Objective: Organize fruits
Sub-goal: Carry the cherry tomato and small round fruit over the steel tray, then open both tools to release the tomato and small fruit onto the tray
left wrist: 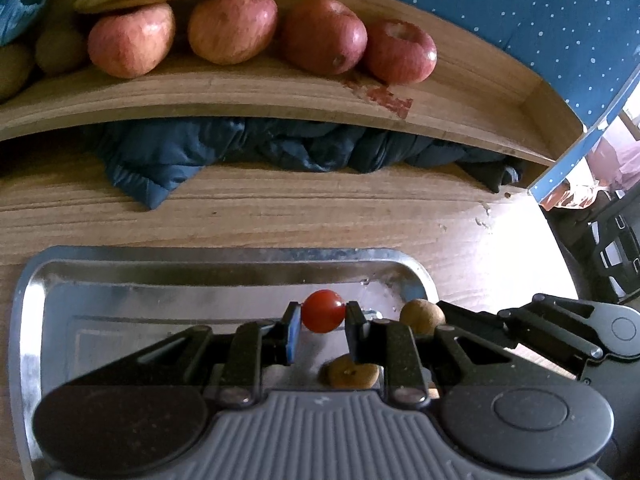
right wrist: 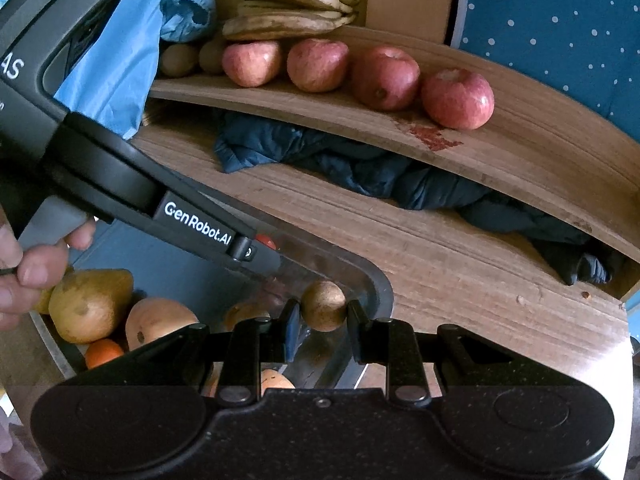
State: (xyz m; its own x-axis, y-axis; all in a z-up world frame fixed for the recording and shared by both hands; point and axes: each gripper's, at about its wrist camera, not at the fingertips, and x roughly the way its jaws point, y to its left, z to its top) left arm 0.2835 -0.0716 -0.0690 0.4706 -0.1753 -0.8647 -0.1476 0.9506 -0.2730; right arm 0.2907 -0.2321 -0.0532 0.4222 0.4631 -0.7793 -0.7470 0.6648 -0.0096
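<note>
One marking reads in full — "GenRobot.AI", in white letters on the black side of the left gripper, which crosses the right wrist view from the upper left toward the middle. The word runs along the gripper's body, sloping down to the right, and ends just before the hinge pin near its fingers.

Higher on the same device, at the left edge of that view, stand the white capitals "AS" — the tail of a longer word whose start is cut off by the picture's edge.

The left wrist view shows no readable text.
</note>
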